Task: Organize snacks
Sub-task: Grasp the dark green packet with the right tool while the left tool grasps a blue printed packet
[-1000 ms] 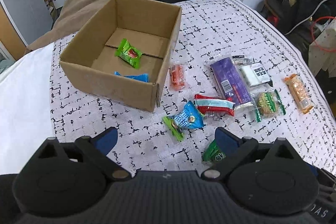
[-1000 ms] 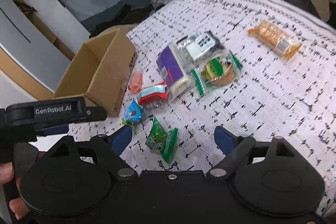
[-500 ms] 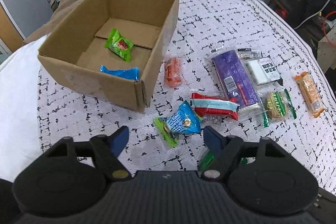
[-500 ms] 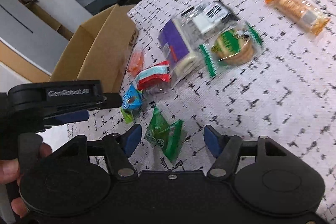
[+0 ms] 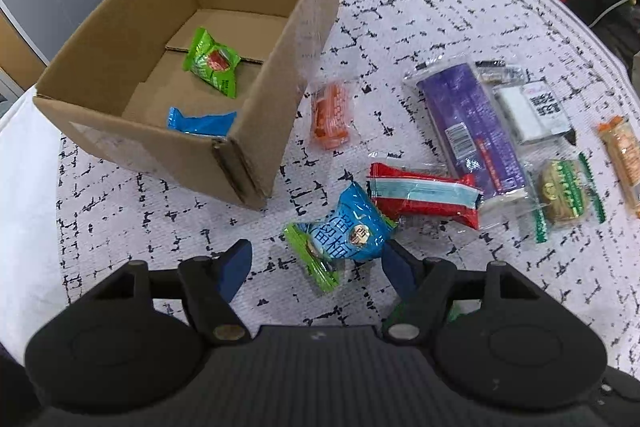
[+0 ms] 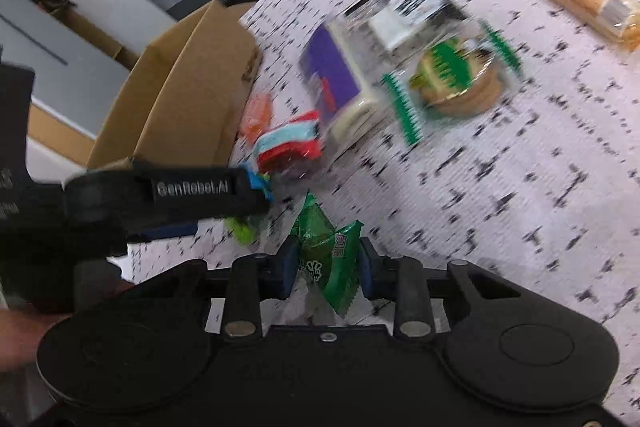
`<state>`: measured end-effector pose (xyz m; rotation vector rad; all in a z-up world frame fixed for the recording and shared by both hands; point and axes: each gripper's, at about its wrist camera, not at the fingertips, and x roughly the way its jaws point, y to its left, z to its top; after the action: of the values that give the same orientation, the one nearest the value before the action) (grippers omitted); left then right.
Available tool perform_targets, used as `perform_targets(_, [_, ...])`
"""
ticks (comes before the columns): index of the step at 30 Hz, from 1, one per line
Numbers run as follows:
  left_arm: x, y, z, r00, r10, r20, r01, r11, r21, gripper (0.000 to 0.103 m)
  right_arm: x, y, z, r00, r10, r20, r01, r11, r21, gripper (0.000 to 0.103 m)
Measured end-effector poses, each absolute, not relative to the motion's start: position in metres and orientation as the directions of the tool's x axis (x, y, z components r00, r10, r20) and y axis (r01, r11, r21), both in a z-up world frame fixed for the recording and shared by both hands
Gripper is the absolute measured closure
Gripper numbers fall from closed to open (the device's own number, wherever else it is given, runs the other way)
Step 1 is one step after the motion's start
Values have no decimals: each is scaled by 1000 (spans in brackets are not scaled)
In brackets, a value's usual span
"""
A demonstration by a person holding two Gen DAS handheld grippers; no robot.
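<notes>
Left wrist view: my fingers spread around a blue packet

Left wrist view is showing me the cardboard box (image 5: pixel 188 39) on the left, holding a green candy (image 5: pixel 212 65) and a blue wrapper (image 5: pixel 200 123). My left gripper (image 5: pixel 316 263) is hovering open, its blue fingers (image 5: pixel 236 267) sitting either side of the blue snack packet (image 5: pixel 344 231) lying on the patterned cloth (image 5: pixel 440 7). Further right, a red bar (image 5: pixel 424 193) is lying against a purple pack (image 5: pixel 472 127). On the right wrist view, my right gripper (image 6: pixel 326 267) is pinching the dark green packet (image 6: pixel 326 255) just above the cloth, though the picture is blurring.
</notes>
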<state>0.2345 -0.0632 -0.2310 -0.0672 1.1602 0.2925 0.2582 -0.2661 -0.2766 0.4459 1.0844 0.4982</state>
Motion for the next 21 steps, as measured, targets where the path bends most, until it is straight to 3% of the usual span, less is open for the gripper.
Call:
perform_targets(4, [237, -66, -237, 369, 219, -903, -260, 957, 126, 32, 260, -273, -277, 395, 576, -716, -139, 808, 573, 73])
perform_targets(7, [240, -67, -242, 368, 228, -902, -256, 957, 138, 49, 260, -272, -276, 393, 573, -719, -148, 811, 566, 73])
perform_targets(8, [241, -67, -243, 369, 226, -901, -259, 957, 134, 62, 260, -272, -275, 392, 573, -719, -149, 811, 566, 73])
perform_targets(9, [241, -66, -243, 367, 221, -903, -259, 957, 129, 67, 260, -274, -276, 393, 573, -719, -148, 811, 565, 73])
perform_targets(21, [227, -76, -217, 416, 201, -887, -225, 968, 114, 72, 251, -287, -261, 455, 533, -713, -137, 834, 535, 74])
